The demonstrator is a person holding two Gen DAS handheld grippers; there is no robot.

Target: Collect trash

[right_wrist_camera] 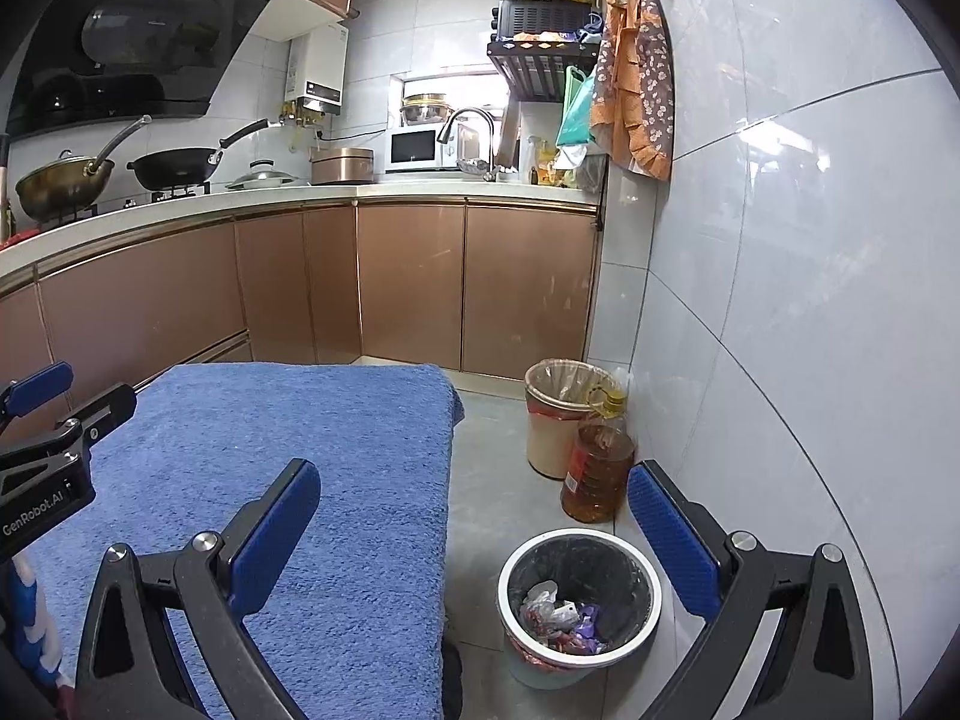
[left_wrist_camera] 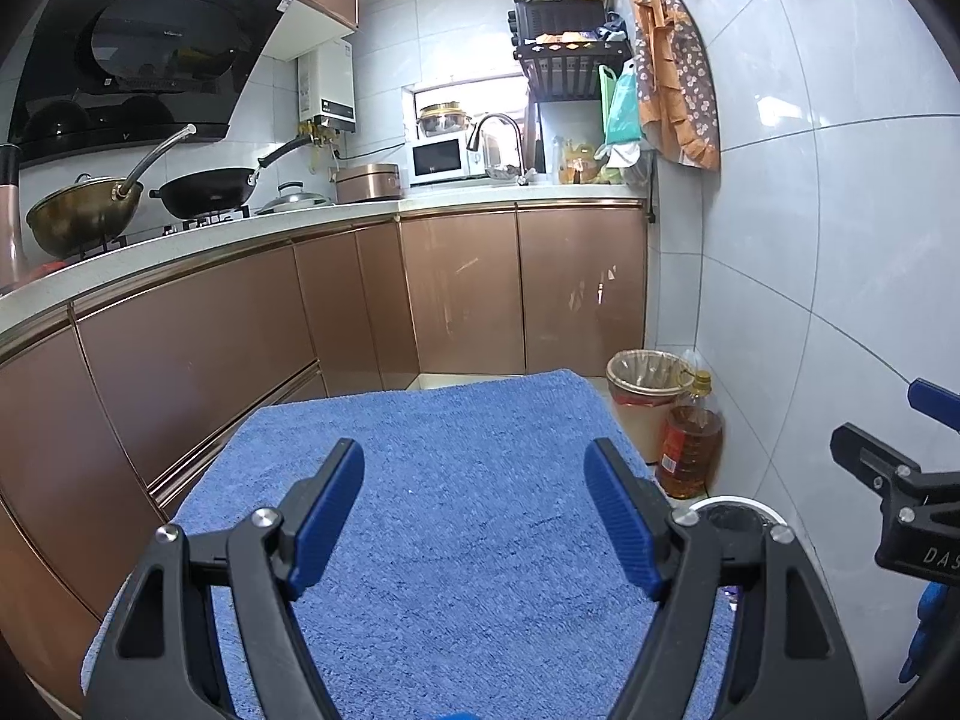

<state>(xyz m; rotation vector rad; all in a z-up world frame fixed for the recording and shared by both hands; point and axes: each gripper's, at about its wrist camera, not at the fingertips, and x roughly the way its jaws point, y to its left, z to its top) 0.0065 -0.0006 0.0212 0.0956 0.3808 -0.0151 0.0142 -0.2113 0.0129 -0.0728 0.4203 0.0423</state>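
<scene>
Where left view hides it, right shows wrappers (right_wrist_camera: 564, 618) in bin (right_wrist_camera: 651, 585).

The towel (right_wrist_camera: 288, 456) is a plain mid blue, its nap a shade paler in patches. Both grippers have black frames with ribbed blue pads (left_wrist_camera: 324, 522). The near bin (right_wrist_camera: 579, 594) is white-rimmed with a black liner, and the trash (right_wrist_camera: 561, 621) in it shows red, purple and silvery white. The far bin (right_wrist_camera: 558, 414) is cream with a clear liner and a red band. The oil bottle (right_wrist_camera: 597, 468) is amber with a yellow cap and a red label. The cabinets (left_wrist_camera: 462, 294) are coppery brown, the counter (left_wrist_camera: 336, 219) white, the wall tiles (right_wrist_camera: 810, 240) pale grey. The apron (left_wrist_camera: 678, 78) is orange and brown with small white flowers. The hood (left_wrist_camera: 138, 48) is glossy black.
</scene>
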